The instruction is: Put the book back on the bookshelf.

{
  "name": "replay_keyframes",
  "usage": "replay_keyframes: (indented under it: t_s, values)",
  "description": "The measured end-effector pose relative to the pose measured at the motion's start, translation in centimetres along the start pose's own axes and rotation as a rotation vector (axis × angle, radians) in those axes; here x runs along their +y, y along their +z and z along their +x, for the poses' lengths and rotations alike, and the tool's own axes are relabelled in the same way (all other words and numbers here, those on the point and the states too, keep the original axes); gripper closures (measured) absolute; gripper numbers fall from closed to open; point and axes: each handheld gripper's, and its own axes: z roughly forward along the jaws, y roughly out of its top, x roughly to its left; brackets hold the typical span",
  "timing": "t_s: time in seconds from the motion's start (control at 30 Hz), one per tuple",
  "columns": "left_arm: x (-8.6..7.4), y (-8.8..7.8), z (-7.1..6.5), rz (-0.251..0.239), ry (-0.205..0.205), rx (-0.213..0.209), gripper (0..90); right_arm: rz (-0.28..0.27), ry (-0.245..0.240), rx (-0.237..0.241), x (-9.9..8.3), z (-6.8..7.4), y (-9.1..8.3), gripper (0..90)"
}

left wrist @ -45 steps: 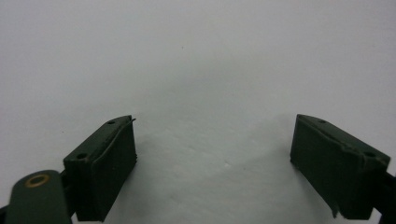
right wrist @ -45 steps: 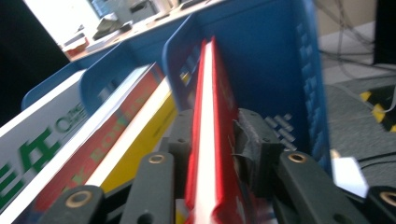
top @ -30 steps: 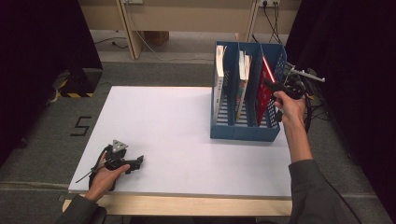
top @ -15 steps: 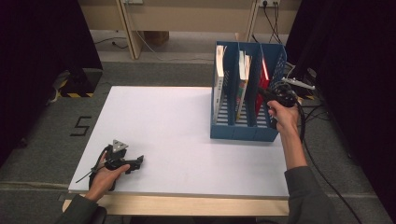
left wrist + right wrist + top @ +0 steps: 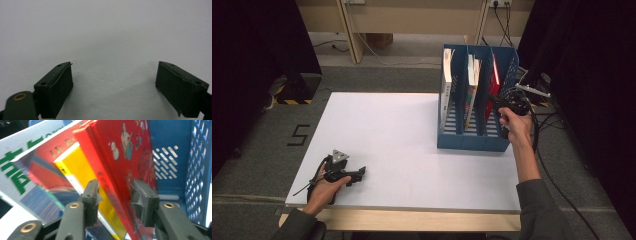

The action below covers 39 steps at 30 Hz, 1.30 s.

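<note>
Grey carpet surrounded the white rectangular table [image 5: 412,145], where a blue plastic slotted file rack [image 5: 472,140] stood near the right edge. Inside its rightmost slot leaned a thin red hardcover book [image 5: 120,162]. The right claw [image 5: 116,195] straddled that book's near edge, its jaws having just been opening, pads slightly off the cover. The left claw [image 5: 115,85] rested spread wide on bare table.
</note>
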Motion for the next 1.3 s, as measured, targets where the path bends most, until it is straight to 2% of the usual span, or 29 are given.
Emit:
replay_keyframes:
  t_s: [0.07, 0.13, 0.43, 0.53, 0.63, 0.67, 0.77, 0.8, 0.9, 1.0, 1.1, 1.2, 1.3]
  values:
    - [0.0, 0.0, 0.0, 0.001, 0.001, -0.001, 13.1, 0.004, -0.013, -0.016, -0.2, -0.2, -0.4, 49.8]
    - [0.0, 0.0, 0.0, 0.0, 0.0, 0.0, 13.1, 0.002, 0.014, -0.005, -0.5, -0.4, -0.8, 47.2]
    - [0.0, 0.0, 0.0, 0.0, 0.0, 0.0, 13.1, 0.002, 0.032, 0.022, -1.1, -0.7, -2.6, 36.1]
    - [0.0, 0.0, 0.0, 0.002, 0.002, -0.001, 13.1, 0.001, 0.028, 0.026, -1.4, -0.4, -3.2, 33.5]
    - [0.0, 0.0, 0.0, 0.0, 0.0, -0.001, 13.1, 0.005, 0.035, 0.057, -1.9, -0.1, -3.7, 31.9]
    - [0.0, 0.0, 0.0, 0.0, 0.0, -0.001, 13.1, 0.006, 0.024, 0.06, -2.1, 0.0, -3.9, 30.5]
    - [0.0, 0.0, 0.0, 0.003, 0.001, -0.002, 13.0, 0.008, 0.032, 0.071, -2.7, 0.6, -4.4, 30.1]
    - [0.0, 0.0, 0.0, 0.002, 0.0, -0.002, 13.0, 0.006, 0.018, 0.075, -2.9, 0.7, -4.5, 29.5]
    - [0.0, 0.0, 0.0, 0.004, 0.001, -0.005, 13.0, 0.011, 0.03, 0.074, -3.7, 1.1, -4.7, 28.3]
    - [0.0, 0.0, 0.0, 0.005, 0.001, -0.006, 13.0, 0.007, 0.021, 0.087, -4.5, 1.4, -4.8, 25.8]
    - [0.0, -0.1, 0.1, 0.002, 0.002, -0.009, 13.0, -0.007, 0.041, 0.108, -5.2, 1.8, -5.1, 25.1]
    - [0.0, -0.1, 0.1, 0.003, 0.008, -0.014, 13.0, 0.001, 0.01, 0.086, -5.7, 2.3, -5.1, 22.6]
    - [-0.1, -0.1, 0.2, 0.002, 0.015, -0.021, 13.0, -0.008, 0.009, 0.084, -6.0, 2.6, -5.2, 22.0]
